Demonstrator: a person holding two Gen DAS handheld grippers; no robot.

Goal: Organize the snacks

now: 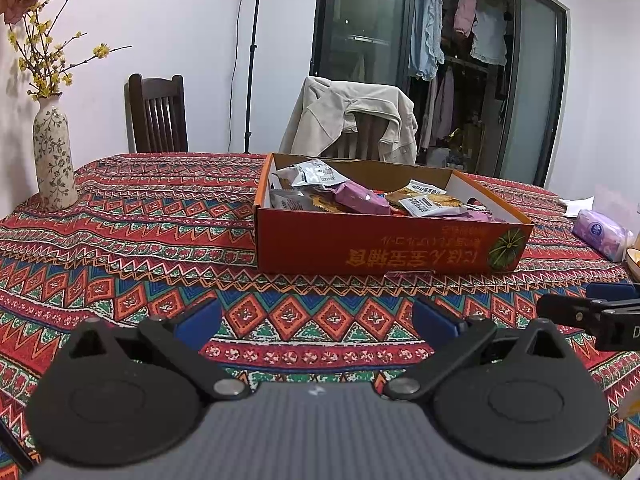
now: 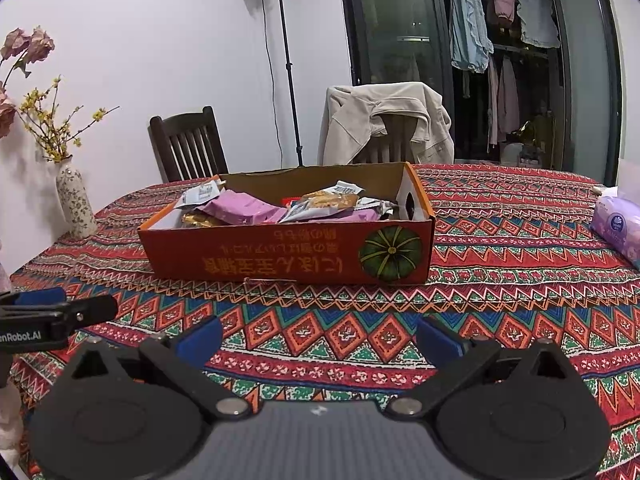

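Snack packets (image 1: 360, 196) lie in a box (image 1: 384, 246) mid-frame on the table (image 1: 140, 240); a vase (image 1: 54, 156) stands left, a tissue pack (image 1: 600, 234) right.

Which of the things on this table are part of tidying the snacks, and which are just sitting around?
Part of the job:
- orange cardboard box
- snack packets piled inside it
- left gripper and right gripper, both open and empty

Just lying about:
- flower vase
- tissue pack
- jacket draped over a chair

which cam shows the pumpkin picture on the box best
The right wrist view: the pumpkin picture faces the camera, large and whole on the box front. In the left wrist view it sits at the far right corner, smaller, skewed and dimmer.
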